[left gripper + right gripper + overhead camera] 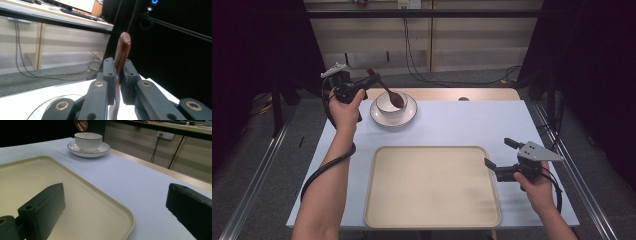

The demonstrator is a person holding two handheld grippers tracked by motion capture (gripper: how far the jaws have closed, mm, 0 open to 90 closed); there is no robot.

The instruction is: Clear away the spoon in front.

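Note:
A brown wooden spoon hangs tilted over a white bowl that sits on a white saucer at the table's far left. My left gripper is shut on the spoon's handle, whose end sticks up between the jaws. The spoon's bowl end hovers just above the white bowl. My right gripper stands open at the right edge of a beige tray, nothing between its fingers.
The beige tray lies at the table's front middle on a pale blue cloth. A wooden strip runs along the far table edge. Cables lie on the floor beyond. Metal rails flank the table.

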